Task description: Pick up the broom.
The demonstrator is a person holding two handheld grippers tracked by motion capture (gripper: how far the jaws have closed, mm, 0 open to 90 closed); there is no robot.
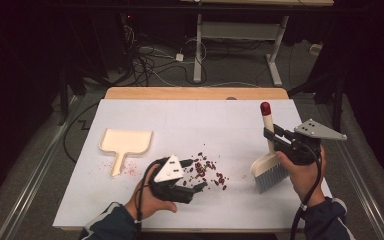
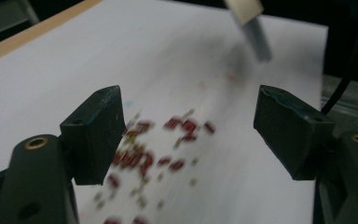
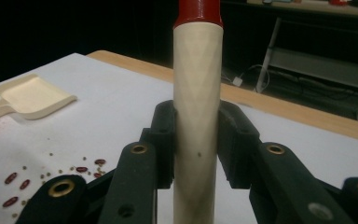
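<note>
Beans (image 1: 207, 169), dark red with small pale bits among them, lie loose on the white surface (image 1: 195, 120) near its middle, in a short band that trails right and nearer. Spill sits between the two hands.

Nearest: left tool (image 1: 196, 188), low over the surface at the near-left edge of the spill, lying nearly level and pointing right. Jaws stand wide apart with nothing between them; in the left gripper view the beans show blurred on the surface through the gap. Touches nothing that I can see.

Right of the spill, about level with it: right tool (image 1: 272, 137), clamped tight on the pale wooden handle of a hand brush (image 1: 268, 150). Handle rises roughly upright to a red cap at the far end; grey bristles (image 1: 271, 177) point near and down, just off the right end of the bean band. Cannot tell whether the bristle tips touch the surface or hang just above it. Right gripper view confirms both pads pressed on the handle.

Farther and left: wooden dustpan (image 1: 125, 142), flat on the surface, handle pointing near, open edge far. Reddish dust beside its handle. It lies well apart from the beans, to their left.

Judgement: sweep would run right to left, brush side to pan side; free left tool is the nearer one to the dustpan.
</note>
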